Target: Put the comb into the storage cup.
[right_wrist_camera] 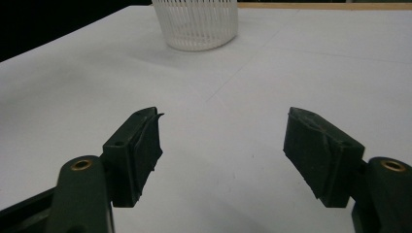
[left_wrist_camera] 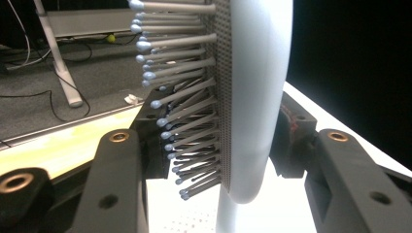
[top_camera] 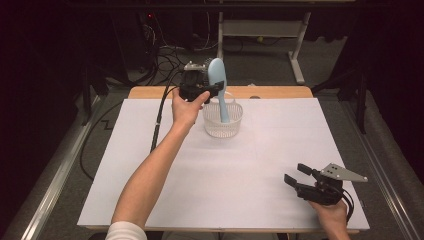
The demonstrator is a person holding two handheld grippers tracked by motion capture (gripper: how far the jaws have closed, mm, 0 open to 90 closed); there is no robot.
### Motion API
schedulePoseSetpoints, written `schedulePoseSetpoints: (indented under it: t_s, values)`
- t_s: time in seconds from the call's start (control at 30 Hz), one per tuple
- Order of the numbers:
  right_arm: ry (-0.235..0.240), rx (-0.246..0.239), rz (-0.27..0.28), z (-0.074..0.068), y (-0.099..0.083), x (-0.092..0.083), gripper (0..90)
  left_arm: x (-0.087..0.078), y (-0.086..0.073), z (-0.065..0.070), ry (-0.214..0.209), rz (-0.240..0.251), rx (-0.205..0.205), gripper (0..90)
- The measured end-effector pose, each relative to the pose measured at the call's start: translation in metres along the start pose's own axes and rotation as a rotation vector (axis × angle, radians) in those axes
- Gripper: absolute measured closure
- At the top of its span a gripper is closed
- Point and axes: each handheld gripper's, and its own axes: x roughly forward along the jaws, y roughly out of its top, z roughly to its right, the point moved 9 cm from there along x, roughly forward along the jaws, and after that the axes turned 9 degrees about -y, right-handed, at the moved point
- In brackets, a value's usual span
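A light blue hairbrush (top_camera: 217, 75) stands upright over a white slatted basket (top_camera: 222, 127) at the table's far middle, head up and handle dipping inside the rim. My left gripper (top_camera: 216, 89) is shut on the brush just below the head. In the left gripper view the hairbrush (left_wrist_camera: 257, 97) sits between the jaws of the left gripper (left_wrist_camera: 221, 136), one pad among the bristles, the other against its smooth back. My right gripper (top_camera: 296, 173) rests low near the front right, open and holding nothing. The right gripper (right_wrist_camera: 223, 131) points toward the basket (right_wrist_camera: 200, 24).
A white board (top_camera: 260, 165) covers the table, with a wooden strip (top_camera: 270, 92) along the far edge. Black cables (top_camera: 159, 125) trail off the left side. A desk frame (top_camera: 297, 55) and more cables stand on the floor beyond.
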Motion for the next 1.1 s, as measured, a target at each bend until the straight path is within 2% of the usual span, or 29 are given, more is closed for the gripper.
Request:
schedulePoseSetpoints:
  t_s: [0.1,0.53,0.67,1.1]
  values:
    - [0.001,-0.002,0.000,-0.001,0.000,0.000,29.9,0.004,-0.004,0.000,-0.005,-0.018,0.002,50.8]
    - [-0.002,-0.002,-0.002,0.000,0.000,0.000,30.5,0.015,-0.012,-0.001,0.004,-0.030,-0.005,50.7]
    - [0.004,0.001,-0.001,-0.001,0.000,0.000,30.6,0.018,-0.015,-0.002,0.012,-0.035,0.003,50.6]
    - [0.002,0.002,0.007,-0.001,0.001,-0.001,30.9,0.030,-0.026,0.003,0.001,-0.077,0.013,50.6]
